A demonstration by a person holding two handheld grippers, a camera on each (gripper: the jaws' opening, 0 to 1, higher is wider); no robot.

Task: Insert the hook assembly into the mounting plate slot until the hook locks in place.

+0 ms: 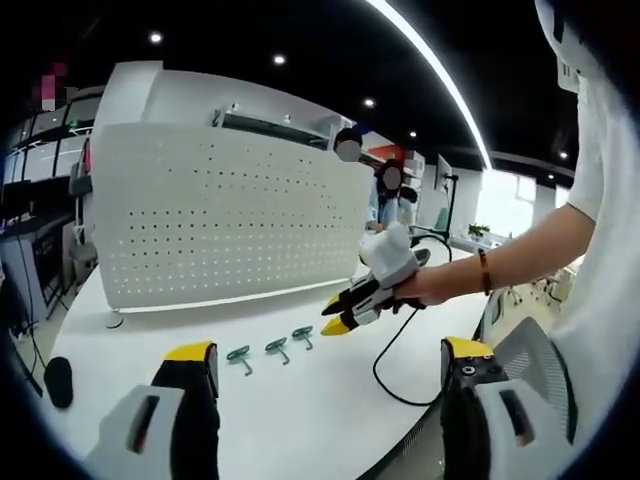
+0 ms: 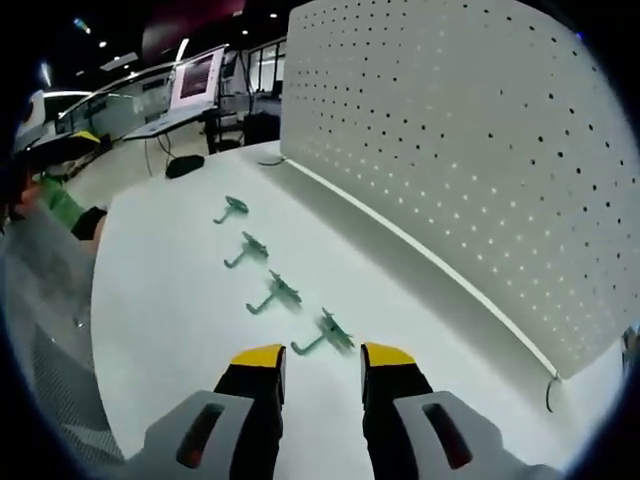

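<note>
Several green hooks lie in a row on the white table (image 2: 170,330); the nearest hook (image 2: 325,336) sits just ahead of my right gripper (image 2: 323,357), which is open and holds nothing. More hooks (image 2: 278,293) trail off toward the far end. The white pegboard (image 2: 480,150) stands upright along the right. In the left gripper view the pegboard (image 1: 220,215) faces me and three hooks (image 1: 278,347) lie before it. A hand holds the right gripper (image 1: 333,313) just right of the hooks. My left gripper (image 1: 330,350) is wide open and hangs above the table's near part.
A black cable (image 1: 385,370) loops across the table below the person's arm (image 1: 520,255). A small black object (image 1: 58,380) lies at the left table edge. A mesh chair back (image 1: 535,350) stands at the right. People and desks fill the background.
</note>
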